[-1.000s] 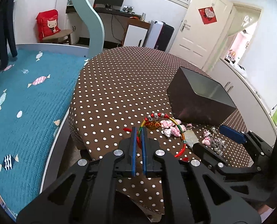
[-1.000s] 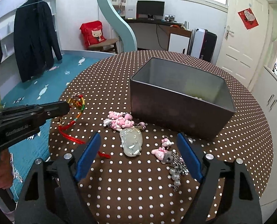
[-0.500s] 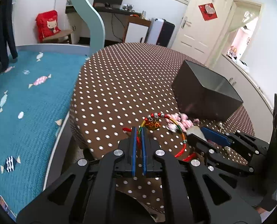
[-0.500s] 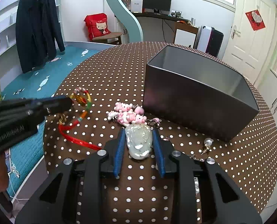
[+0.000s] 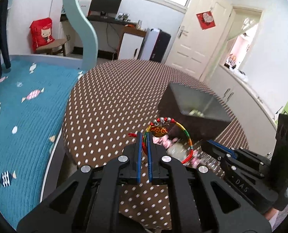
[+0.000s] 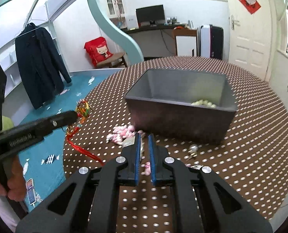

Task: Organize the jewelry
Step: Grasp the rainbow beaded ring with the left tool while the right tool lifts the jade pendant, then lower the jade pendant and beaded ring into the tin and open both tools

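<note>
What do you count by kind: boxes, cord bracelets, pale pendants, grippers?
Grey box: 1
Cord bracelet: 1
Pale pendant: 1, blurred
Grippers: 2 (left gripper, right gripper)
Total: 5

Rainbow-cord bracelet (image 5: 168,131) hangs lifted; pale pendant (image 6: 128,142), seemingly raised, near grey box (image 6: 180,112).

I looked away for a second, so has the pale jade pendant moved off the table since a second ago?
Yes. The right gripper has shut on the jade pendant and lifted it; it now sits higher and nearer the gray box than before.
</note>
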`<state>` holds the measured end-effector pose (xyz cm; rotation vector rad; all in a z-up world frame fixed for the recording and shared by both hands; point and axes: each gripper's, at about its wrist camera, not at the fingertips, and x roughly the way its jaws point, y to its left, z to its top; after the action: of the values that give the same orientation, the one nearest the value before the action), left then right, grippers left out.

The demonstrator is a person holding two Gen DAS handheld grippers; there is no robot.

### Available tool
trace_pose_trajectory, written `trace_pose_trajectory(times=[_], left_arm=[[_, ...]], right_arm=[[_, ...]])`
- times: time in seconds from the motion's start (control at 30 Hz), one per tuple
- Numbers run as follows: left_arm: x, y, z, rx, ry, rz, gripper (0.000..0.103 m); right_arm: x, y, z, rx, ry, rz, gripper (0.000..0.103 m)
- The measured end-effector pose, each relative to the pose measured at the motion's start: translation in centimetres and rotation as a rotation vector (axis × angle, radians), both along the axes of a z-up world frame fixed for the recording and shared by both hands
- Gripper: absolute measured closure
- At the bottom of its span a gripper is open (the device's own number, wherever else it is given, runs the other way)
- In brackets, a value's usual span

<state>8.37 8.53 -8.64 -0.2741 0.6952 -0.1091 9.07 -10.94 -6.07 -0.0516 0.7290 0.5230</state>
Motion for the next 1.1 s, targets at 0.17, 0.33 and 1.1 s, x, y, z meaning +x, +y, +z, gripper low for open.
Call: trace_pose_trajectory(times=[0.17,0.33,1.1], left_arm=[[0.0,0.0,1.5,0.008,-0.037,0.009,0.098],[-0.4,0.4,0.9,0.021,-0.014,0.028,0.098],[0.5,1.9,-0.7,-0.034,0.056,0.038,0.098]], right_arm=[[0.0,0.9,-0.6,-0.049,0.007,0.018,0.052],[-0.2,4.3,-2.4,-0.163,0.009,0.09,0.046],[0.8,1.4,-1.8,-0.02,0.087,0.078,0.076]])
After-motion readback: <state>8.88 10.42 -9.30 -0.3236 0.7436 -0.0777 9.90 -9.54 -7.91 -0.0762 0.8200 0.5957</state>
